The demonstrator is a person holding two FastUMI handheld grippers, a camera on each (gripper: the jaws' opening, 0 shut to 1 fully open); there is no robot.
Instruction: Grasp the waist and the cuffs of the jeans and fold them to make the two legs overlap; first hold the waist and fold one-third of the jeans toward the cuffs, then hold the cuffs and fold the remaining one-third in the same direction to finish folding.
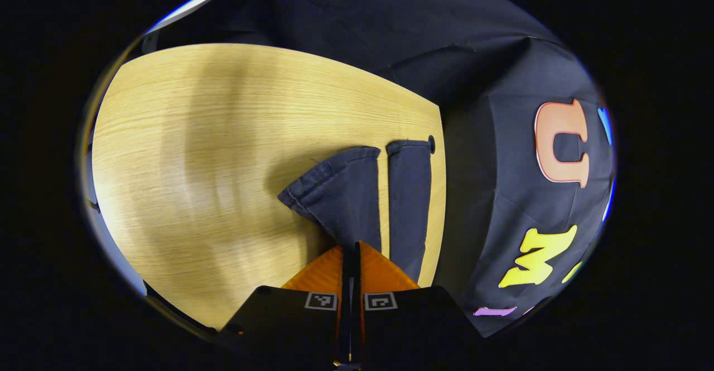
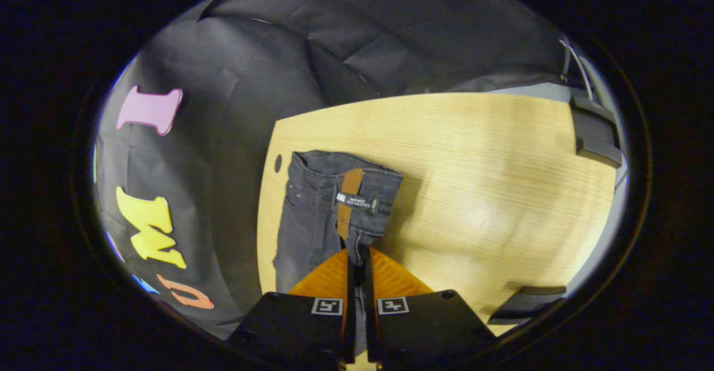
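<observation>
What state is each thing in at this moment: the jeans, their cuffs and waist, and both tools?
jeans: unfolded on the table, one edge lifted
cuffs: two legs apart, the left one raised and creased
waist: partly lifted, inner label showing
left tool: shut on a jeans leg
right tool: shut on the waist fabric

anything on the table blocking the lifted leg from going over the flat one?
Nothing visible. The left gripper holds one cuff raised beside the flat cuff; only bare table lies around them. The right gripper holds the waist.
</observation>
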